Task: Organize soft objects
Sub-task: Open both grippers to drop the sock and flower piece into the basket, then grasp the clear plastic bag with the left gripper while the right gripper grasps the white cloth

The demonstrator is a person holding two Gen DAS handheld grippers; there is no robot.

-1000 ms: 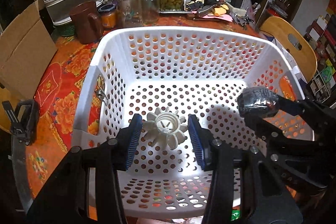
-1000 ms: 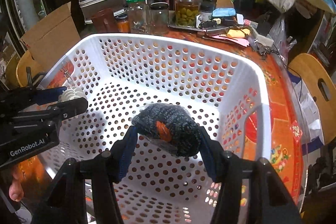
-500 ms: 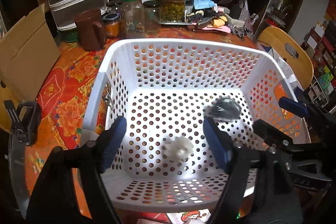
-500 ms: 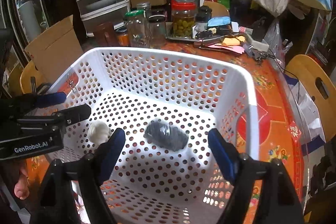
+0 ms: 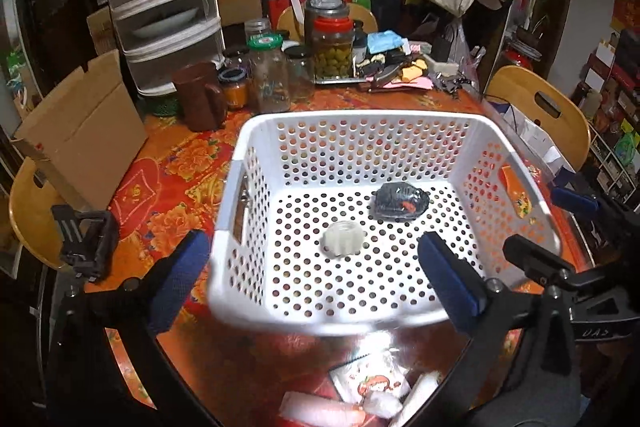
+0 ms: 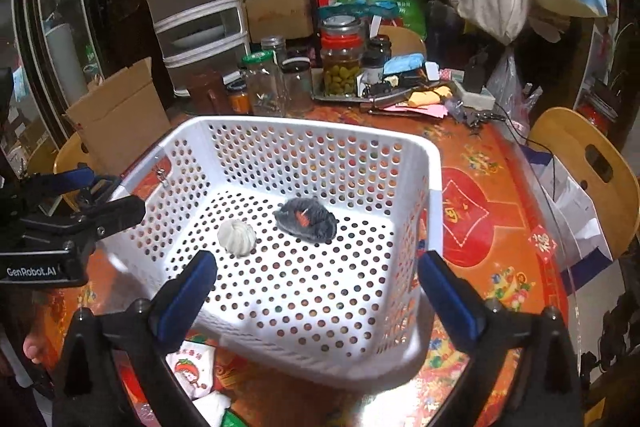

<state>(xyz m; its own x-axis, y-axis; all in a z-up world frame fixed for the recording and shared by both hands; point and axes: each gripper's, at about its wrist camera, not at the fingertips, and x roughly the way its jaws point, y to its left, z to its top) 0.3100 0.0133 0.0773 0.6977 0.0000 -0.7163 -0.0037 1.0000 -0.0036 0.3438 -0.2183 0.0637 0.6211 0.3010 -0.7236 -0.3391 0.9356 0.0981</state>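
Left gripper: jaws wide apart and opening, nothing between the blue pads; they straddle the near left corner of the basket from above.
Right gripper: jaws wide apart and opening, nothing clamped; the pads hang over the near part of the basket.
White basket: perforated plastic, standing on the counter, ahead of and below both sets of jaws.
White ribbed soft object: lies on the basket floor, ahead of the left jaws and between their two lines, touching neither pad; in the right wrist view it sits just beyond the left pad of the right jaws.
Dark knitted soft object: has an orange mark and lies on the basket floor ahead of the right jaws, roughly midway between them, apart from both pads; in the left wrist view it lies beyond the right pad of the left jaws, near the white object but not touching it.
Counter cover: red and orange floral cloth.
Jars: glass, clustered beyond the far wall of the basket, well ahead of both jaws.
Brown mug: beyond the basket, ahead and to the left of the left jaws.
Cardboard box: at the counter's edge, far left of the left jaws.
Packets: white, with a printed picture, on the counter beneath the right jaws, near side of the basket.
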